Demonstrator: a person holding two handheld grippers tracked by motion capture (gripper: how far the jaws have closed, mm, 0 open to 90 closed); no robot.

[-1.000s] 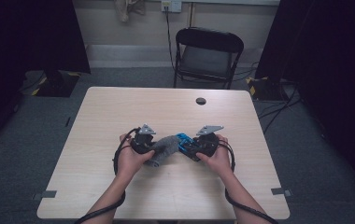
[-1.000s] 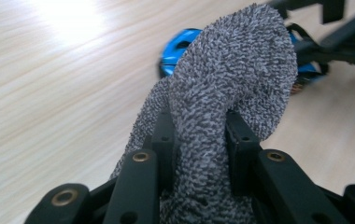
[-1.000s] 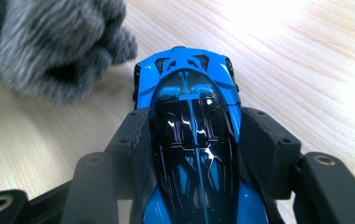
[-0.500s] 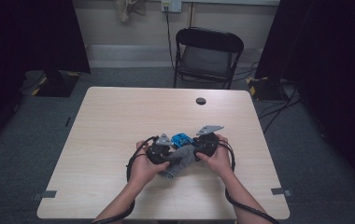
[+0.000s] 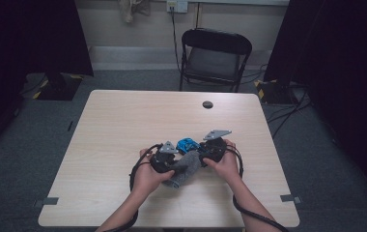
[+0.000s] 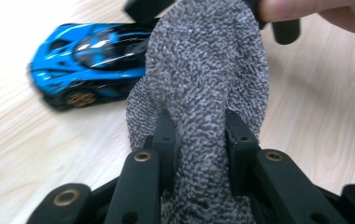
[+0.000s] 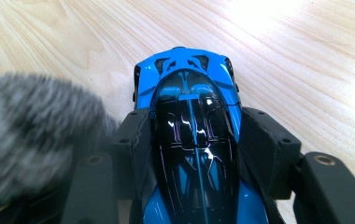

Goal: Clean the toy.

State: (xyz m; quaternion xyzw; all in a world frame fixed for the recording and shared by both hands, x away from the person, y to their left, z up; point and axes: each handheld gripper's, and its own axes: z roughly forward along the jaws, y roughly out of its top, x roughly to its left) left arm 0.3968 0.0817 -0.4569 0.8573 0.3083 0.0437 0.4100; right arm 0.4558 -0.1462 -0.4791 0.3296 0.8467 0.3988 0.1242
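Low in the high view, just below the middle of the frame, the left gripper [image 5: 168,162] is clamped on a grey fuzzy cloth [image 6: 203,93], its black jaws pinching a fold, while the right gripper [image 5: 209,151] is closed around the body of a blue toy sports car [image 7: 194,140], which sits on the table [image 5: 114,125] between the two hands. The risk, as I judge it, is that the loose cloth drags against the car and twists it out of the right jaws, since the glossy shell gives little purchase; the pinched fold could also slip free if pulled hard. The cloth crowds the car's side and blocks a clean sight of it. Farther up the tabletop lies a small dark round object [image 5: 207,104], well apart, and beyond the table stands a black folding chair [image 5: 215,58].
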